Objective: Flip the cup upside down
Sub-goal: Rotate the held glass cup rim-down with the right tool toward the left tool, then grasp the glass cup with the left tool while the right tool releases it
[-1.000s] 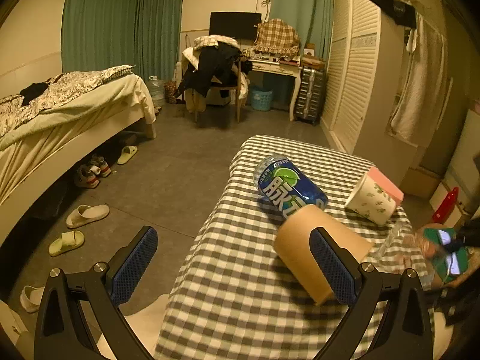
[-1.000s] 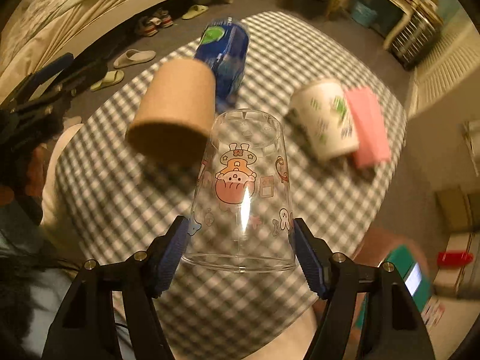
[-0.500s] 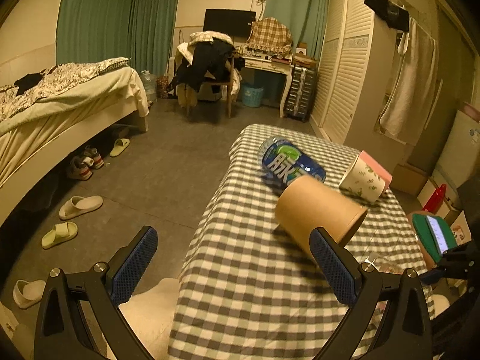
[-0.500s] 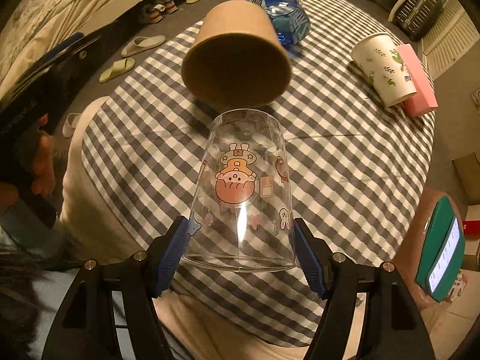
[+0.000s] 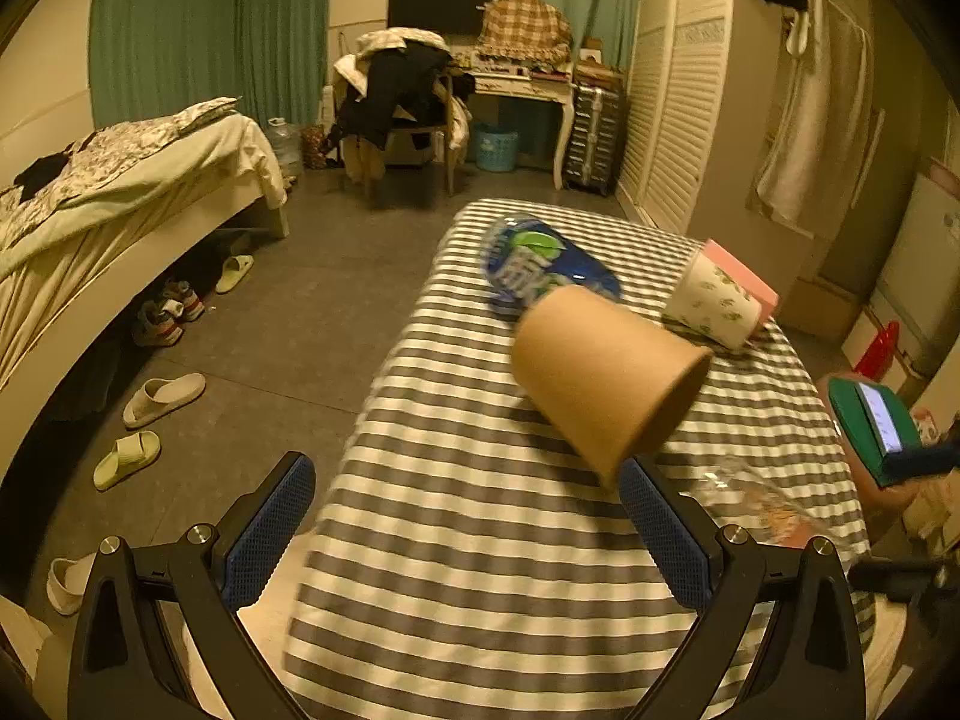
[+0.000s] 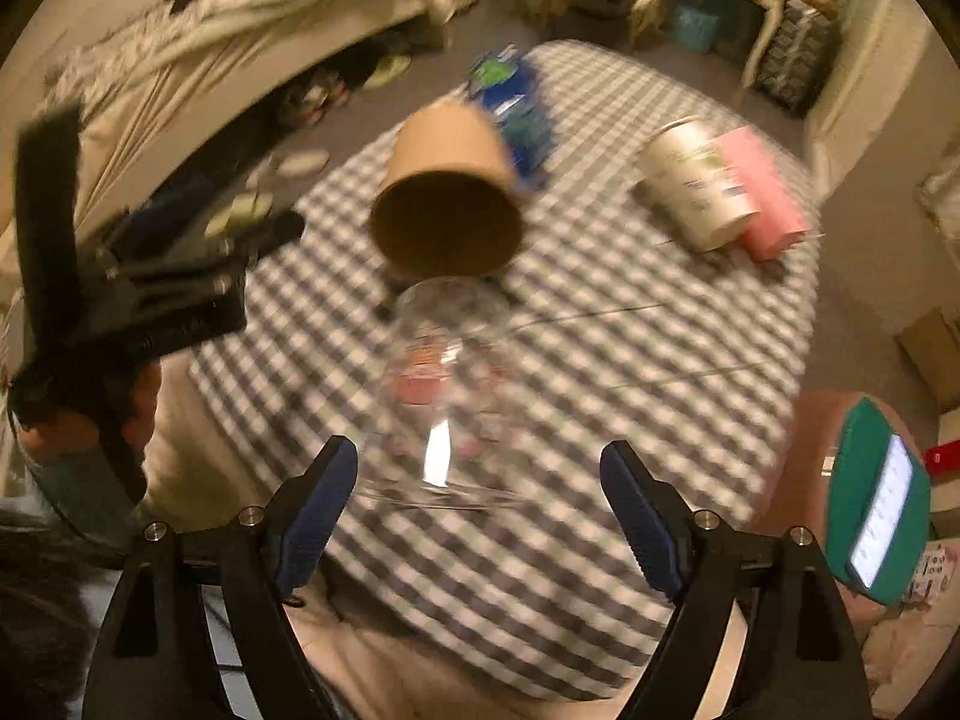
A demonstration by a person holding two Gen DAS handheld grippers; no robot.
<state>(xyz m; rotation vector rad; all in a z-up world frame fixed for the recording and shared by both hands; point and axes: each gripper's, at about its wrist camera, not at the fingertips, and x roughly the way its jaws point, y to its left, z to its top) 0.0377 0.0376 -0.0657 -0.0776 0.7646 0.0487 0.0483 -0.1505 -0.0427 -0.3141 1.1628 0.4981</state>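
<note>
The clear plastic cup (image 6: 444, 396) with cartoon prints stands mouth-down on the checked counter (image 6: 630, 360), between the fingers of the right claw (image 6: 477, 510) but, as far as the motion blur lets me judge, touched by neither. That claw is spread wide, with a gap on each side of the cup's rim, and holds nothing. The left claw (image 5: 468, 531) is also wide open and empty, and hovers over the near end of the counter.

The cup looks light and thin-walled, so I judge it would flex under a hard squeeze and slide easily on the cloth. Its smooth, glossy wall is likely slippery. The best hold would be across the wall at mid-height, where the taper is gentler than at the broad rim, with modest pressure. Since it already sits inverted, the flip appears to be done.

A brown paper cup (image 6: 447, 204) lies on its side just beyond the clear cup, its open mouth turned toward it. The two are very close, perhaps touching. Behind it lies a blue bottle (image 6: 513, 102). A white printed paper cup (image 6: 696, 186) lies on its side farther right, against a pink block (image 6: 759, 192). The brown cup is the nearest obstacle to any forward move. A green phone (image 6: 876, 492) rests off the counter's right edge.
</note>
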